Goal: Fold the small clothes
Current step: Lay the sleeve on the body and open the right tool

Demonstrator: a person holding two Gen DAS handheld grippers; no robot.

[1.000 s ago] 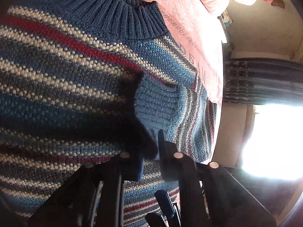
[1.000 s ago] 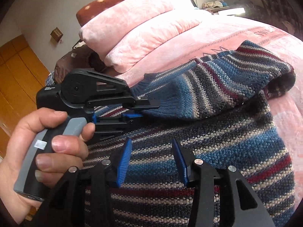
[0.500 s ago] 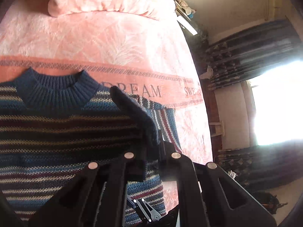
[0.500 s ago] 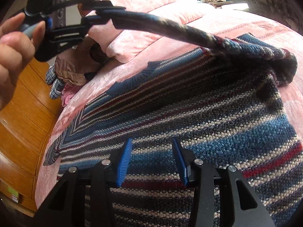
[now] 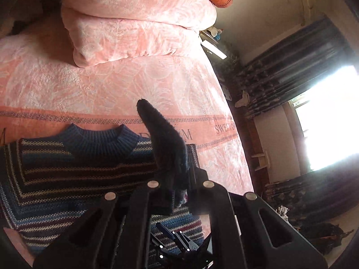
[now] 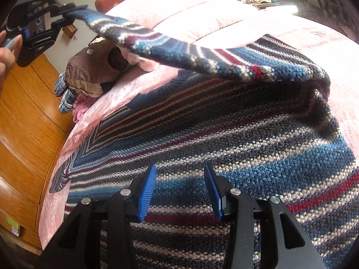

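A striped blue, white and red knitted sweater (image 6: 224, 139) lies flat on the pink bed, its navy collar (image 5: 98, 137) toward the pillows. My left gripper (image 5: 179, 192) is shut on the cuff of one sleeve (image 6: 190, 49) and holds it high, so the sleeve stretches taut from the shoulder. In the right wrist view that left gripper (image 6: 67, 14) sits at the top left with a hand behind it. My right gripper (image 6: 180, 190) hovers open just above the sweater's lower body, blue pads (image 6: 147, 190) apart, nothing between them.
Folded pink pillows (image 5: 134, 22) lie at the head of the bed. A pile of brown and plaid clothes (image 6: 87, 71) rests by the bed's left edge, next to a wooden cabinet (image 6: 24, 134). Dark curtains and a bright window (image 5: 325, 116) stand beyond the bed's right side.
My left gripper has risen and pulled away from the sweater's body, lifting the sleeve up and stretching it out. The right gripper has stayed open over the lower body.
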